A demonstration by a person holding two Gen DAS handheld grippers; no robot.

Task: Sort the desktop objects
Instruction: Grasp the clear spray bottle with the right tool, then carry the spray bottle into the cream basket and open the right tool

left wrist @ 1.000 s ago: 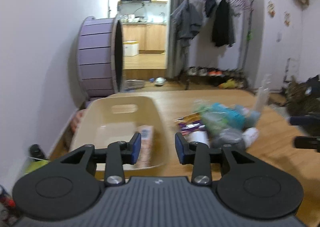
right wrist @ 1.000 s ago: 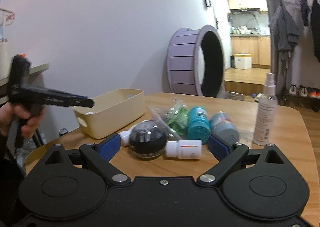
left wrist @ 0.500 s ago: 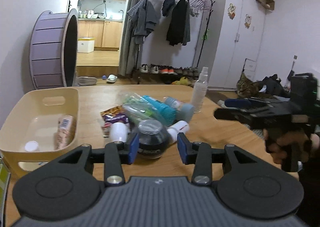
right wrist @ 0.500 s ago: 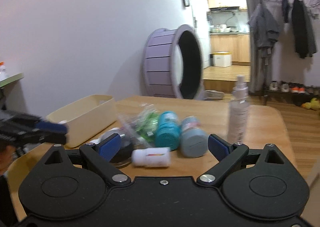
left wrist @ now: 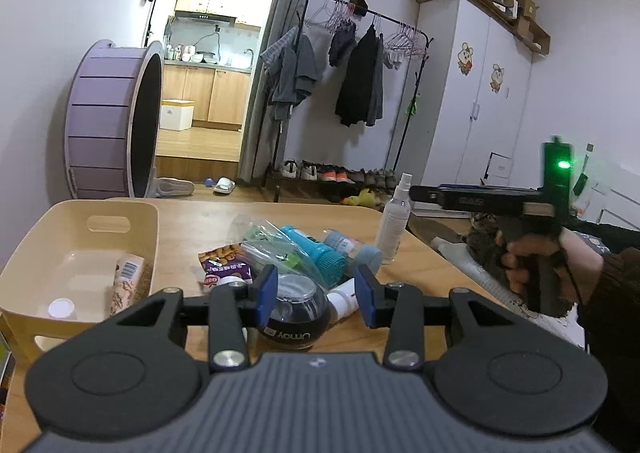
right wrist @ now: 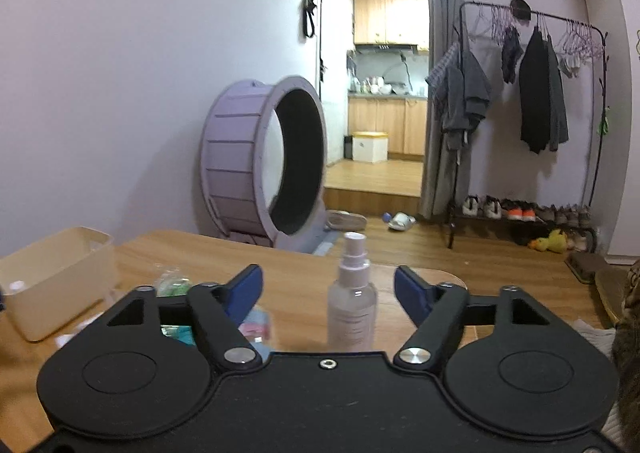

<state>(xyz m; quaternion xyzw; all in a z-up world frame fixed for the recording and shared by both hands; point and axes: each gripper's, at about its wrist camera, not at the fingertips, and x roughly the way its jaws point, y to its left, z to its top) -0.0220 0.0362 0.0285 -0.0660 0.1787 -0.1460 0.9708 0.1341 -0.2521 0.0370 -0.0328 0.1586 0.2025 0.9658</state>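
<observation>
Soft even indoor light, brighter kitchen doorway (right wrist: 384, 53) behind, fisheye bending my edges, dark corners, my right view slightly blurred

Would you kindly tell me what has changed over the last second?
The left tongs swung from the beige bin to frame the dark round jar, untouched. The right tongs swung from the pile to the spray bottle; they are closing, not gripping yet. The desk items stayed put.

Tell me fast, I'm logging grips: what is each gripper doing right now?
Left gripper: open, empty, before the dark round glass-domed jar.
Right gripper: jaws closing around the clear upright spray bottle, pads not touching yet.
</observation>
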